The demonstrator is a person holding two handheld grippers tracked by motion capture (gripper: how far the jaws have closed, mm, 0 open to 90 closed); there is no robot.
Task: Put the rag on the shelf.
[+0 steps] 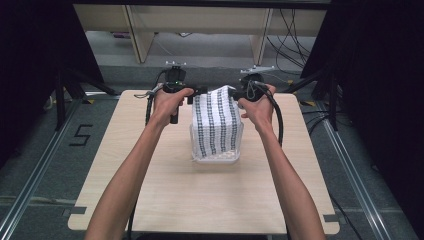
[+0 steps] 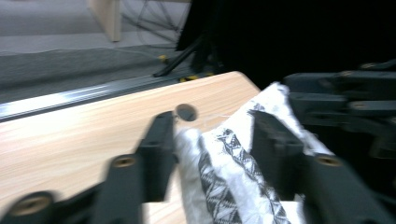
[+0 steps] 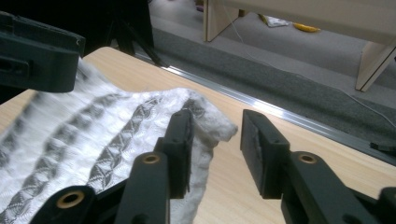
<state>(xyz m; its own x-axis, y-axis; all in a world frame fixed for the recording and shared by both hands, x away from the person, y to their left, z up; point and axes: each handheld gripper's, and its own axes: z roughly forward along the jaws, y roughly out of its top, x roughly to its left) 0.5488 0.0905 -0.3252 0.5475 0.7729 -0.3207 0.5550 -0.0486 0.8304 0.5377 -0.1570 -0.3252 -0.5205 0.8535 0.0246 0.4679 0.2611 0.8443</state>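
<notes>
A white cloth (image 1: 216, 125) with dark patterned stripes hangs draped over a clear box (image 1: 216, 157) in the middle of the wooden table (image 1: 200, 200). My left gripper (image 1: 196, 93) is at the cloth's far left top corner, my right gripper (image 1: 239, 95) at its far right top corner. In the left gripper view the jaws (image 2: 217, 140) stand apart with a fold of cloth (image 2: 233, 186) lying loose between them. In the right gripper view the jaws (image 3: 218, 144) are also apart, the cloth corner (image 3: 212, 122) resting against the left jaw. The cloth (image 3: 93, 126) spreads away toward the other gripper (image 3: 32, 56).
The table's far edge lies just behind the grippers. Beyond it are grey floor, a metal rail (image 3: 280, 112), wooden furniture legs (image 1: 140, 35) and cables (image 1: 290, 35). Black stand legs (image 1: 70, 85) flank the table. A "5" (image 1: 81, 135) is marked on the floor at left.
</notes>
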